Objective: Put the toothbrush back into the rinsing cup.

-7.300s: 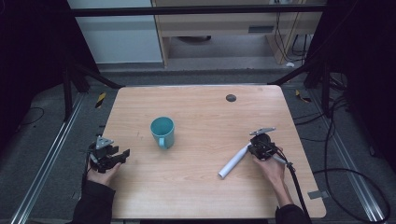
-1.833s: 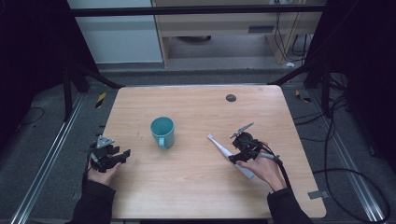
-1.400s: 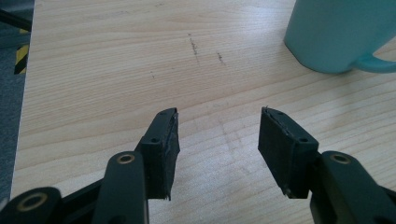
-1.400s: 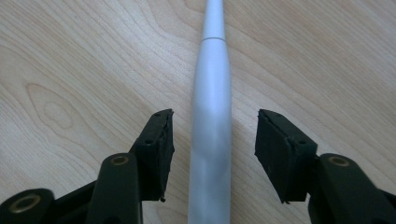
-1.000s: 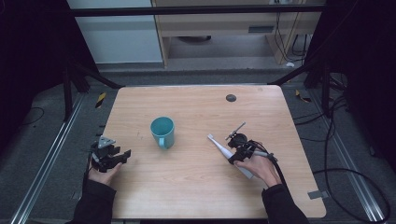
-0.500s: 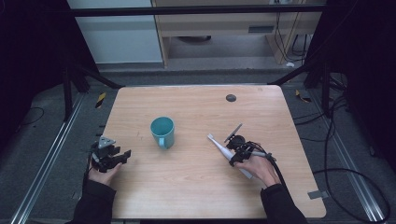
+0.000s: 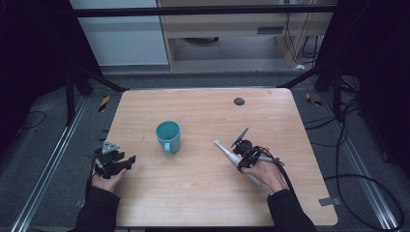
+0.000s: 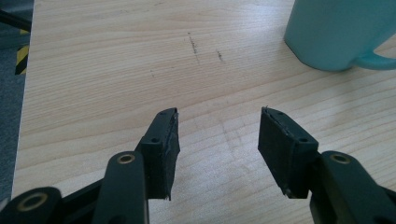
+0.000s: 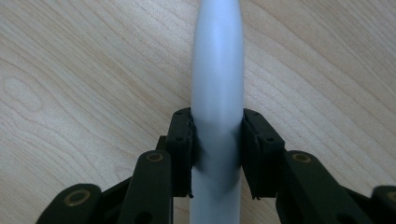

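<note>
A white-grey toothbrush [image 7: 226, 152] lies on the wooden table [image 7: 203, 203], right of centre, its head pointing up-left. My right gripper [image 7: 241, 155] is down over its handle. In the right gripper view both pads press the sides of the toothbrush [image 9: 218, 70], so the right gripper [image 9: 217, 135] is shut on it; the jaws have just been closing on the handle. A teal mug [image 7: 168, 136] stands upright near the middle. My left gripper [image 7: 126, 161] rests at the front left, open with nothing between its jaws [image 8: 217, 135]; the mug [image 8: 336, 32] is ahead to its right.
A small dark round spot [image 7: 239, 101] marks the table's far side. A cable [image 7: 285, 174] trails from the right gripper along the person's forearm. Metal rails and cables lie on the floor on both sides of the table.
The right hand has shifted left and the toothbrush has swung round, so its head points up-left. Over the last second the right hand stays over the handle. The left hand has not moved.
</note>
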